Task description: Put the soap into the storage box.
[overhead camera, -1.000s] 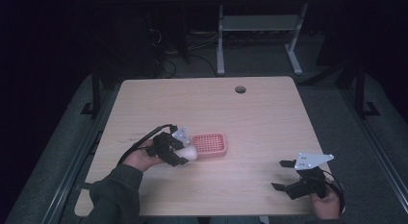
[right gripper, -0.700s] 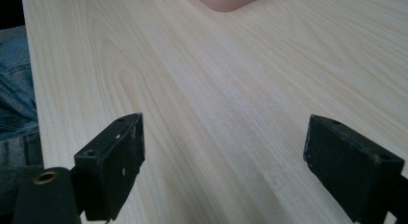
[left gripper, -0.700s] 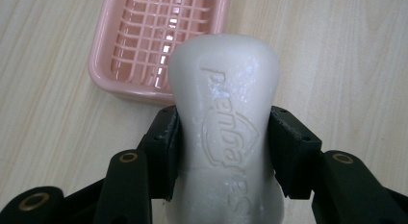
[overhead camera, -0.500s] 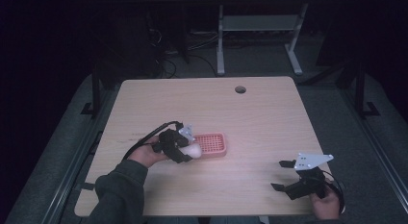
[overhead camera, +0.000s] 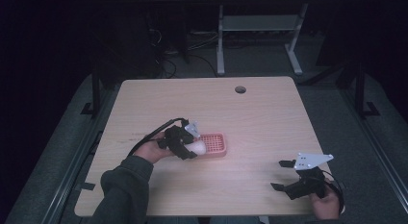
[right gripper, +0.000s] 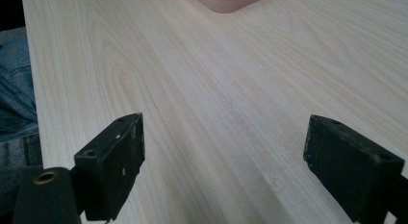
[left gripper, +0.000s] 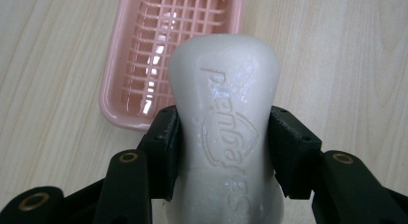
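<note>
left gripper [left gripper: 223, 152] clamping white soap bar [left gripper: 226, 108] across its waist | bar's long axis running along the jaws, free end pointing over pink tray [left gripper: 130, 56] near edge, above table [overhead camera: 269, 118] | right gripper [right gripper: 226, 171] gaping, holding nothing

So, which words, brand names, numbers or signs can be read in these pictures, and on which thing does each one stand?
"Safeguard": embossed along the white soap bar, with a shield emblem pressed in beside it; the first letters, near the camera, are blurred and partly guessed.
Pink soap tray: no text to see.
Left gripper, jaws closed on the bar: no label.
Right gripper: no label.
Wooden table: no writing.
</note>
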Available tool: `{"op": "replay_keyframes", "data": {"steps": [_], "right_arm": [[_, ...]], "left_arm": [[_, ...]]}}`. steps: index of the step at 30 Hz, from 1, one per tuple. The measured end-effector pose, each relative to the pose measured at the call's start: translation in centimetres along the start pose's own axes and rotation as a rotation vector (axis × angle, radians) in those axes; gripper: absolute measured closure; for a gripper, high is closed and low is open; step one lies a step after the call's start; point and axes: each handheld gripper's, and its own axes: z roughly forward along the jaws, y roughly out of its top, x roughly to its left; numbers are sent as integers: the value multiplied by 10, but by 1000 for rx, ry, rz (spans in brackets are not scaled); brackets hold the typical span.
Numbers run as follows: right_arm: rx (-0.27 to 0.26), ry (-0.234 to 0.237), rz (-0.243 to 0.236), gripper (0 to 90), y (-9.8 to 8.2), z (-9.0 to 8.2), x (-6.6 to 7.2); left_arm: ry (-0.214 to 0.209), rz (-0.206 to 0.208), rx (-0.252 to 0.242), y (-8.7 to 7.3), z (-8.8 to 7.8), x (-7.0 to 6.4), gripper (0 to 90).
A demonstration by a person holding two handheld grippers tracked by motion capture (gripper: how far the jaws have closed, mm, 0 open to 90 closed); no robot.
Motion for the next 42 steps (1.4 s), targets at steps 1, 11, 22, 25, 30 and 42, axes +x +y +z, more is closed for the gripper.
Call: {"op": "replay_keyframes", "data": {"steps": [1,11,22,25,30,42], "right_arm": [[0,0,0,141,0,0,0],[4,2,-5,141,0,0,-1],[4,3,-4,141,1,0,0],[3,5,-8,141,1,1,0],[3,7,-11,140,1,1,0],[1,6,-12,141,2,0,0]], "left_arm": [[1,7,1,2,0,1,496],[-2,32,1,14,3,4,496],[0,38,3,21,5,9,496],[-6,31,3,20,6,11,496],[6,31,19,23,7,15,496],[4,54,28,39,16,19,496]]}}
